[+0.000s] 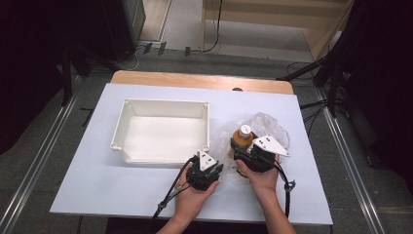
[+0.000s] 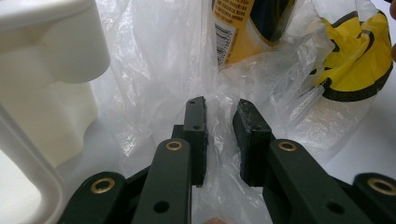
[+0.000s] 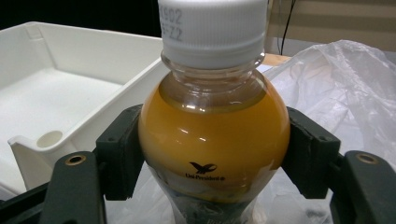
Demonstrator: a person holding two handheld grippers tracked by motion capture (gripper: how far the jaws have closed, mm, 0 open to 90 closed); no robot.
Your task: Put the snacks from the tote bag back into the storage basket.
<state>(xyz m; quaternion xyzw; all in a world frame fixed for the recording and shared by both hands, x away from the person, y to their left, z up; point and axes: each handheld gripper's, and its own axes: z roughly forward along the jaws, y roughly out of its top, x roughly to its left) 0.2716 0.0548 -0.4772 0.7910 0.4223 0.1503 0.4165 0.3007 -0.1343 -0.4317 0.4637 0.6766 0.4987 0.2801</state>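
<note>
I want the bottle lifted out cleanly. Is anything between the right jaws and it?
Nothing visible: the right gripper has its pads directly on the bottle above the plastic bag, which the left gripper pinches.

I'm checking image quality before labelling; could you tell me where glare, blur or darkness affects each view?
High view: the table is evenly lit, the surroundings fall to black, and the image is soft. Left gripper view: the white tray is washed out, and the plastic bag glints. Right gripper view: small highlights sit on the bottle, the near jaws are slightly soft, and the top-left background is dark.
</note>
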